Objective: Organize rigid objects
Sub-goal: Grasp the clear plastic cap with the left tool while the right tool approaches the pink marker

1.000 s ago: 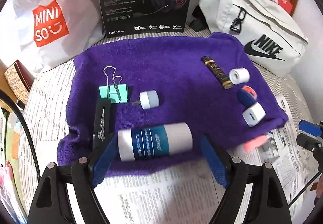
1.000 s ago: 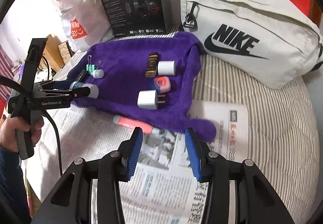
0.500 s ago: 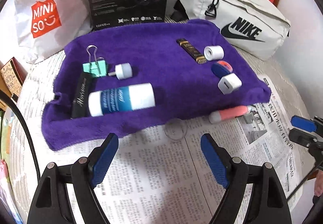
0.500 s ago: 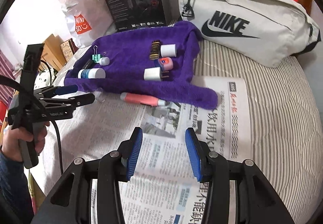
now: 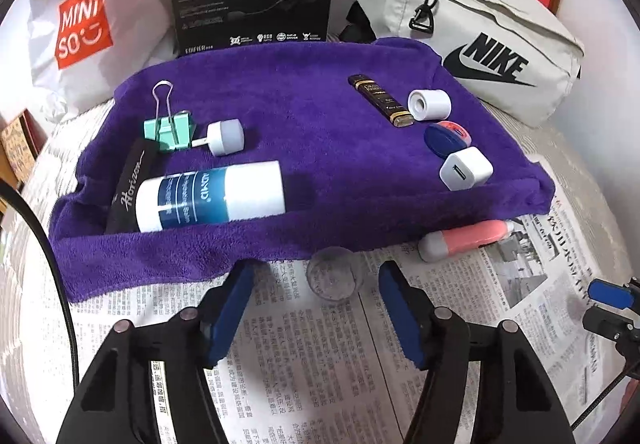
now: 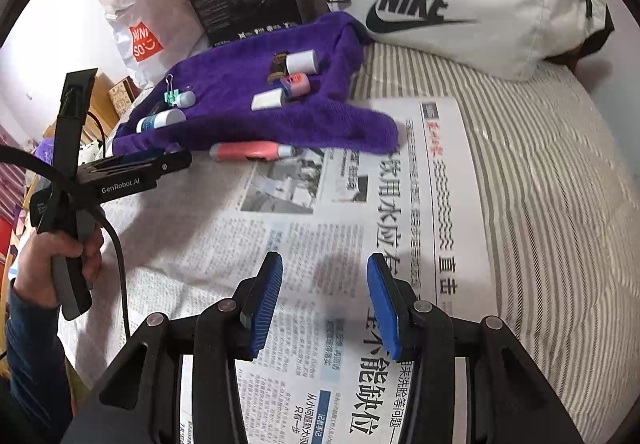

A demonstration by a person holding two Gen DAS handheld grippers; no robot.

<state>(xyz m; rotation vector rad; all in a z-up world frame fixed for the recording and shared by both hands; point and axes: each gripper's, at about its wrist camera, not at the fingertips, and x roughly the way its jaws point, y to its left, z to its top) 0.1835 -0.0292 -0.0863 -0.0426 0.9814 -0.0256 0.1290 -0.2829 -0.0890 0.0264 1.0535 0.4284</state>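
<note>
Clear cap point(image 5: 334, 276) before the gaping, empty left hand-held gripper point(image 5: 314, 308), left view only

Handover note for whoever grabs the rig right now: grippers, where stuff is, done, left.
Left gripper: open, empty, low over the newspaper, lined up on a small clear cap just off the towel's front edge.
Right gripper: open, empty, over newspaper, away from the items.
On the purple towel: white-and-blue bottle, black case, green binder clip, small white plug, dark stick, white roll, blue-and-pink piece, white charger.
Left: the clear cap and the pink tube, both off the towel on the newspaper.
</note>
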